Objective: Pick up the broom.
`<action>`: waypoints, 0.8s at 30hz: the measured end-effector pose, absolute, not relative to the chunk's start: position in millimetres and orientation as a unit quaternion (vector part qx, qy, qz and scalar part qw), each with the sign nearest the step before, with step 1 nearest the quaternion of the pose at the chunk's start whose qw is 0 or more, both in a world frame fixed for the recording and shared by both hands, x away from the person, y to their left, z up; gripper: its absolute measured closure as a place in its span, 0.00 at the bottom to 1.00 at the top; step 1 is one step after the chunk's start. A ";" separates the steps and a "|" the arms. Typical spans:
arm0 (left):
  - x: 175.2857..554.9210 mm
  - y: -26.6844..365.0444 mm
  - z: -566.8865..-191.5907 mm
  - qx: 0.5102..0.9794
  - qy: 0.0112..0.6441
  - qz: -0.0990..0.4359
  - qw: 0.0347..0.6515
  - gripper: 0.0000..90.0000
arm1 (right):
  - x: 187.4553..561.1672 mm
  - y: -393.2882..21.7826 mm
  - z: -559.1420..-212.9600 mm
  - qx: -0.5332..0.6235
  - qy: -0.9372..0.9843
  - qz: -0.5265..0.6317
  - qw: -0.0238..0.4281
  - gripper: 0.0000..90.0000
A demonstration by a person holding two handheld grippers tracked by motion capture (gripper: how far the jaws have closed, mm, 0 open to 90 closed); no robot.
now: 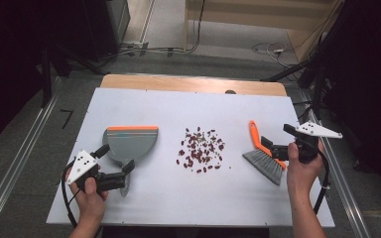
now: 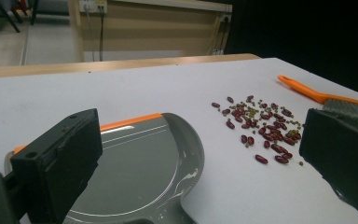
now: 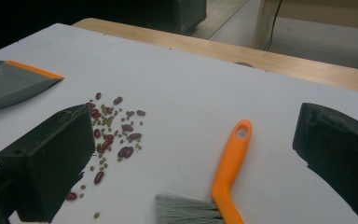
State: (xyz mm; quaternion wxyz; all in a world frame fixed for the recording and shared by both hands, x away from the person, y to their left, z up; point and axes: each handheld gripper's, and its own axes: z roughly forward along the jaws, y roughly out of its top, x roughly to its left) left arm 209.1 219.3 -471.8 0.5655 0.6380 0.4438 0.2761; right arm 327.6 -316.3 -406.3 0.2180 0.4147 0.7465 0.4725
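grey dustpan [image 1: 129, 141], brush [image 1: 264, 157] flank beans [image 1: 201, 149] (table margins free).

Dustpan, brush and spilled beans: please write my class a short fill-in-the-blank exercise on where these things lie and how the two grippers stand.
1. The beans lie between the dustpan and the ____.
2. The front lip of the dustpan and the handle of the brush share one colour: ____.
3. The left gripper hangs over the dustpan's handle with its jaws ____.
4. The right gripper is at the brush, and its jaws are ____.

Missing words: brush; orange; open; open
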 end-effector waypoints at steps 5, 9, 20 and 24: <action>209.3 217.0 -471.8 0.641 0.441 0.272 0.566 0.00 | 349.0 -311.6 -406.7 0.423 0.755 0.454 0.212 0.00; 209.9 216.3 -472.3 0.643 0.441 0.271 0.564 0.00 | 364.4 -309.0 -413.6 0.431 0.766 0.438 0.187 0.00; 209.8 212.0 -473.7 0.650 0.437 0.270 0.560 0.00 | 385.6 -307.5 -425.4 0.504 0.774 0.356 0.142 0.49; 210.5 210.4 -473.9 0.653 0.435 0.268 0.559 0.00 | 392.9 -301.3 -438.3 0.523 0.789 0.291 0.138 0.50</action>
